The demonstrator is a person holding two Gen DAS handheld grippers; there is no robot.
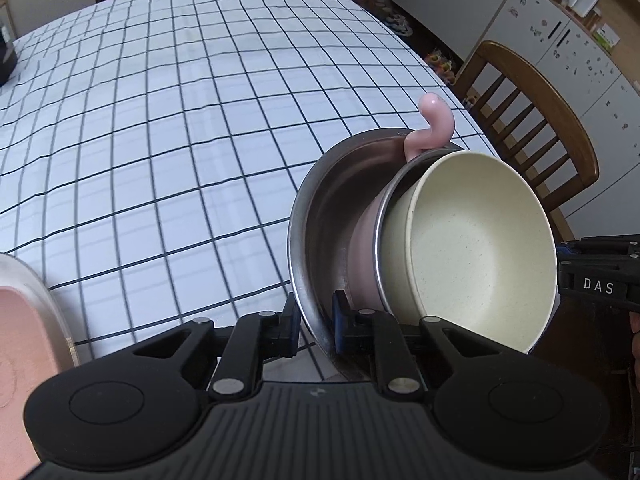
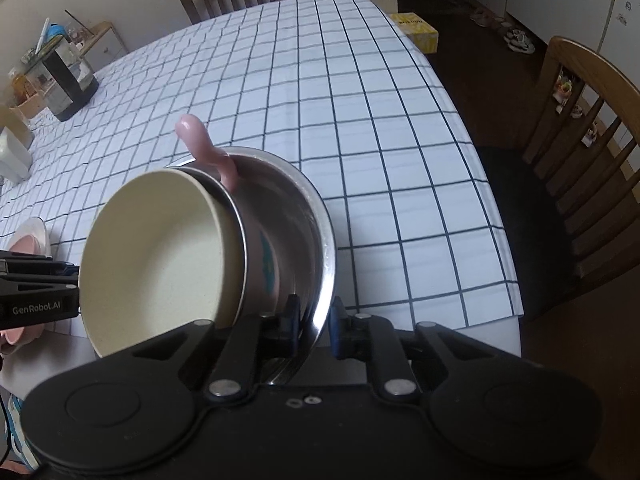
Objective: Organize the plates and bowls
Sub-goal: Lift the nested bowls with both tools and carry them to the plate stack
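- Gripping the rim of the wide stainless-steel bowl [image 1: 320, 216] from opposite sides, both tongs are clenched on its thin metal edge; two grips on opposite sides most likely keep the nested stack from tipping.
- Left gripper [image 1: 314, 326]: one pad lies outside the steel wall and one inside, both pressed onto the rim at the edge of the steel bowl nearest this camera.
- Right gripper [image 2: 316, 322]: the same pinch, made on the opposite side of the steel bowl's rim, with one pad inside and one outside.
- Nested stack: a pink cup-like bowl with a metal rim band [image 1: 366, 248] sits inside the steel bowl, and a cream speckled bowl [image 1: 476, 248] sits inside the pink one. Nesting by size likely serves the organizing task, since three vessels can then be handled as one unit.
- A pink curled handle [image 1: 434, 128] rises at the far side of the steel bowl, away from both tongs, which leaves the near rim free for gripping.
- Position: the steel bowl is at the near edge of the checked blue-and-white tablecloth [image 1: 180, 140]; whether its base touches the cloth cannot be determined.
- Left of the steel bowl, another pink dish on a pale plate [image 2: 30, 240] remains separate from the stack, so the task appears unfinished.
- A brown wooden chair [image 2: 592, 160] stands right of the steel bowl, well apart.
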